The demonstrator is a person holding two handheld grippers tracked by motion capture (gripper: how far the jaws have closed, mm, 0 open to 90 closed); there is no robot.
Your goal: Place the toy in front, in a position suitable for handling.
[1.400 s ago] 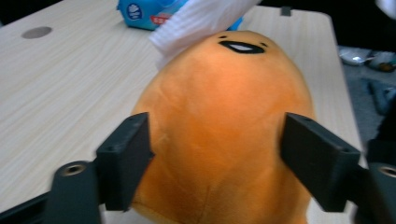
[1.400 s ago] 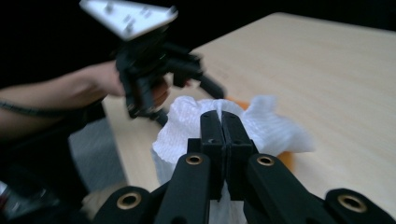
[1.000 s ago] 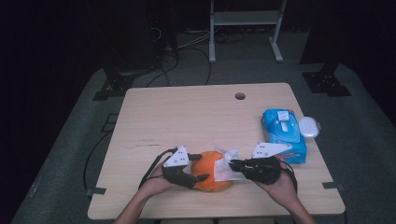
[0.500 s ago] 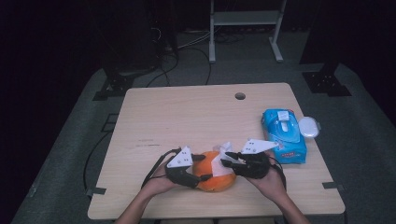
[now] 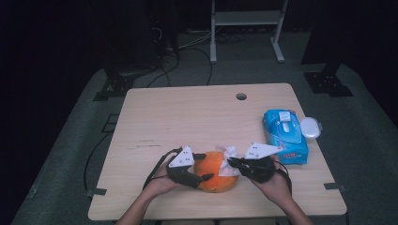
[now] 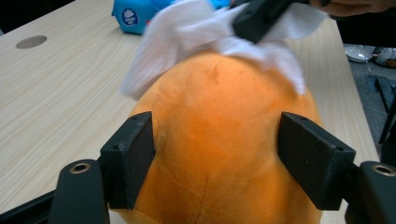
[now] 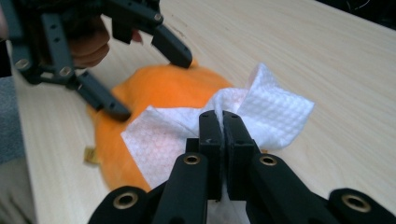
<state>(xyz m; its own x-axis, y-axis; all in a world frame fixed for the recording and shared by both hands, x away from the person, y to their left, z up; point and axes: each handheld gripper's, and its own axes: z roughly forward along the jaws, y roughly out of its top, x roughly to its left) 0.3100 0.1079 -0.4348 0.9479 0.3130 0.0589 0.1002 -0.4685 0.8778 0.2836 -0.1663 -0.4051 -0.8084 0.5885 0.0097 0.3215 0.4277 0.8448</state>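
At the near edge of the table (image 5: 155,117) lies an orange plush toy (image 5: 215,171), between the person's 2 hands. The left gripper (image 5: 202,165) has its jaws clamped on both sides of the toy; in the left gripper view the 2 black pads press into the soft orange surface (image 6: 219,140) and hold it steady. The right gripper (image 5: 231,162) comes from the right, and its jaws have just been closing; in the right gripper view they stand pressed together on a white wipe (image 7: 243,121), which rests on the top of the toy.

The step in hand seems to be wiping the toy. To do it well, I think the left gripper should keep a firm but not crushing hold, so the toy does not roll, and the right gripper should drag the wipe flat over the plush in short strokes, without letting it slip free.

Farther to the right lies a blue pack of wipes (image 5: 284,136), and just beside it a small white lid (image 5: 310,127). At the far side of the table is 1 round hole (image 5: 241,96).
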